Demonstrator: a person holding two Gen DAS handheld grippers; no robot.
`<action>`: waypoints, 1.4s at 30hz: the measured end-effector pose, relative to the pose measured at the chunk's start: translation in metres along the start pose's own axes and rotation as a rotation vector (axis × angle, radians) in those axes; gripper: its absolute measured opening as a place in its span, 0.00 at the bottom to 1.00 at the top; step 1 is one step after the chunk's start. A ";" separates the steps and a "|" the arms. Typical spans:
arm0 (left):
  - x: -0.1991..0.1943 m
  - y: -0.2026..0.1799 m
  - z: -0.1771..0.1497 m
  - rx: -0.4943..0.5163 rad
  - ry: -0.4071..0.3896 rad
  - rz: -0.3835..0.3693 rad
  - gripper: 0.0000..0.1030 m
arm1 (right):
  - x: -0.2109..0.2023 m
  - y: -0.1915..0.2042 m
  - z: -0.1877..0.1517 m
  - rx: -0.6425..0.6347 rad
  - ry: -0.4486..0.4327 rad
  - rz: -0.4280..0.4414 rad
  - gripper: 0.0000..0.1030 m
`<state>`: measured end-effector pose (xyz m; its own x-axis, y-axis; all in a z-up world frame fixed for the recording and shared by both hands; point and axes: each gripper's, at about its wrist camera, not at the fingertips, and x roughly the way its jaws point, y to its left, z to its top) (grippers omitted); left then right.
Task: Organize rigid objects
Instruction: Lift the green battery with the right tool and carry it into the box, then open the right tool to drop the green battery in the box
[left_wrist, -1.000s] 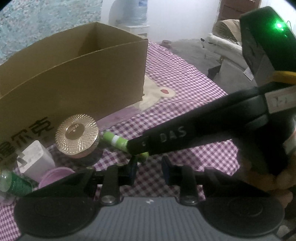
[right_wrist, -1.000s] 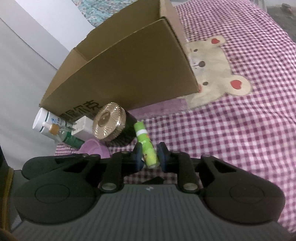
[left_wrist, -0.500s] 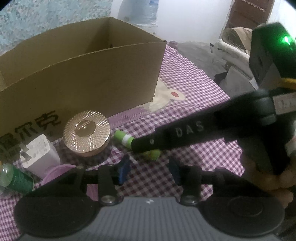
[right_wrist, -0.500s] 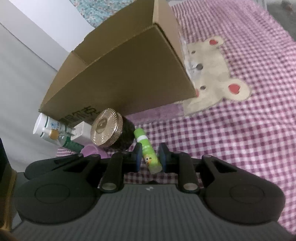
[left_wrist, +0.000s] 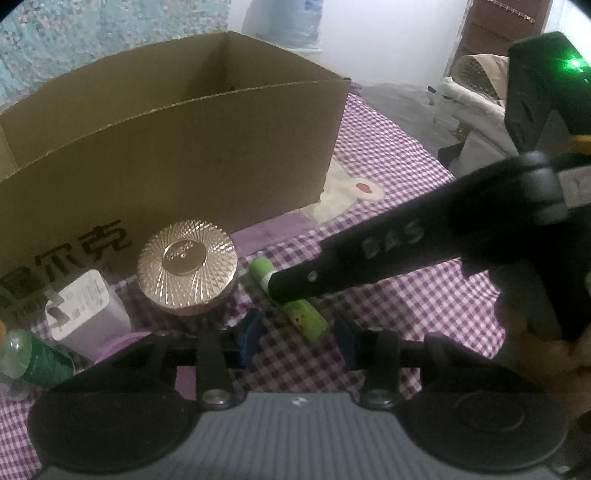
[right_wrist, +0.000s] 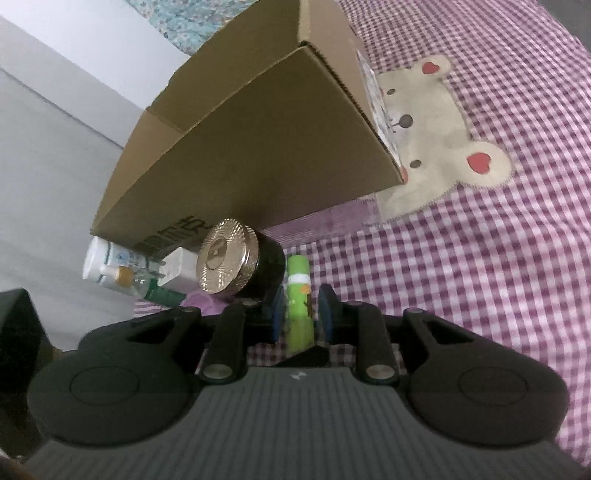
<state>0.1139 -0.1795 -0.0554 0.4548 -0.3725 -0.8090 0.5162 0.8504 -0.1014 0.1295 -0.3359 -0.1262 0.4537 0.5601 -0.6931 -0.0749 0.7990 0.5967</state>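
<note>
A green lip-balm stick (right_wrist: 298, 273) with a white band sits between the blue pads of my right gripper (right_wrist: 300, 314), which is shut on it. In the left wrist view one black right finger (left_wrist: 369, 254) crosses over the green stick (left_wrist: 301, 314). The stick's near end lies between the pads of my left gripper (left_wrist: 297, 341). These jaws are closing but the pads do not touch it. An open cardboard box (left_wrist: 184, 158) stands just behind, also seen as the cardboard box (right_wrist: 258, 147) from the right wrist.
A gold-lidded jar (left_wrist: 186, 266), white charger (left_wrist: 85, 306), green bottle (left_wrist: 40, 360) and pink lid (left_wrist: 122, 343) crowd the left, in front of the box. A white bottle (right_wrist: 107, 266) lies beyond them. The checked cloth with a bear patch (right_wrist: 436, 140) spreads to the right.
The left jaws have spread apart from around the stick's end. The right gripper keeps its hold, and the stick now points straighter ahead between its pads.
</note>
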 end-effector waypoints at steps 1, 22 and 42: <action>0.001 -0.001 0.000 0.003 -0.002 0.005 0.41 | 0.002 0.002 0.001 -0.010 -0.003 0.001 0.19; -0.078 -0.017 0.009 0.100 -0.215 0.076 0.20 | -0.067 0.028 -0.009 -0.042 -0.174 0.062 0.14; -0.036 0.162 0.165 -0.126 0.107 0.152 0.20 | 0.069 0.138 0.185 -0.127 0.097 0.138 0.14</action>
<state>0.3006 -0.0896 0.0529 0.4373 -0.2011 -0.8766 0.3501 0.9359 -0.0401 0.3150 -0.2271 -0.0168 0.3443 0.6797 -0.6477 -0.2445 0.7310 0.6371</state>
